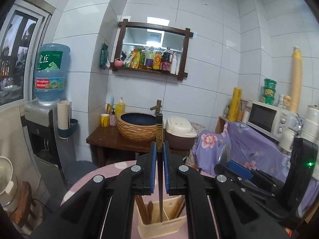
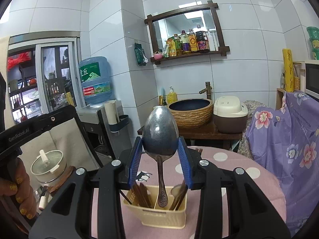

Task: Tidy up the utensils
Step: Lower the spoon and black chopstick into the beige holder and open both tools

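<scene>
Two utensils up: left gripper pinches a chopstick, right gripper clamps the spoon, both lined up over the holder at bottom centre, probably for dropping in.

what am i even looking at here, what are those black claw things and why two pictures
The black claws are hand-held grippers, one in each of a person's hands, each carrying a wide-angle camera that looks along its two blue-padded fingers. So each picture is one gripper's own view.

The left gripper is shut on a dark chopstick with a gold-banded end, held upright. The right gripper is shut on the bowl of a metal spoon, handle hanging down.

Below both stands a beige utensil holder on a round table with a pink dotted cloth; chopsticks and another spoon already sit in its compartments. At the right view's left edge, a hand grips the other tool.
</scene>
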`<state>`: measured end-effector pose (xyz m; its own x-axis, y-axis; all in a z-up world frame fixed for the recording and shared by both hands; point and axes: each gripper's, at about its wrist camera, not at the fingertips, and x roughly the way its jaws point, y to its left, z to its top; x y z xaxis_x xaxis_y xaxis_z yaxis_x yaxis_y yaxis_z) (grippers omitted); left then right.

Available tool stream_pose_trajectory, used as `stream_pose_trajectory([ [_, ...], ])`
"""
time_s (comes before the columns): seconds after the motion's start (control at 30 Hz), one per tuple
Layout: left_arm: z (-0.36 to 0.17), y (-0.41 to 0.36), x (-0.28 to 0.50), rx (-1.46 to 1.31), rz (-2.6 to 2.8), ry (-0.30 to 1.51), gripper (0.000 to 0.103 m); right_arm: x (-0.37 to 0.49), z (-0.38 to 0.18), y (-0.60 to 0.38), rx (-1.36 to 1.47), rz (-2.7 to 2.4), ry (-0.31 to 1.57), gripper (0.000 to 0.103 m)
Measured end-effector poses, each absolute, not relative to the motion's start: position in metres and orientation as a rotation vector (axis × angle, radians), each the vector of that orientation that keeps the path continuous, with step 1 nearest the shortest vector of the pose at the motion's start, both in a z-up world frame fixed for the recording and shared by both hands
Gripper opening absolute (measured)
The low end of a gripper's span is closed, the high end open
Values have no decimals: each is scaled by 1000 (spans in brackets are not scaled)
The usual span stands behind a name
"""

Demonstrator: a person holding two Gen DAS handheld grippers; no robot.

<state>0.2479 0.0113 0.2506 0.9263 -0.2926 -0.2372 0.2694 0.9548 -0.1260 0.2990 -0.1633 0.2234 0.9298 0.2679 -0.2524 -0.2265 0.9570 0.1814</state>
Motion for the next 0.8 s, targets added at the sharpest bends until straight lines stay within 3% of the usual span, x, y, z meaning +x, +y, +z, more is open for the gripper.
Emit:
stream_pose_trajectory([
  [0.53, 115, -1, 295, -85, -218, 460, 8, 328, 104, -143, 82, 144, 382, 37],
  [0.8, 102, 0, 291, -68, -202, 465, 2, 329, 70, -140, 72, 130, 428, 37],
])
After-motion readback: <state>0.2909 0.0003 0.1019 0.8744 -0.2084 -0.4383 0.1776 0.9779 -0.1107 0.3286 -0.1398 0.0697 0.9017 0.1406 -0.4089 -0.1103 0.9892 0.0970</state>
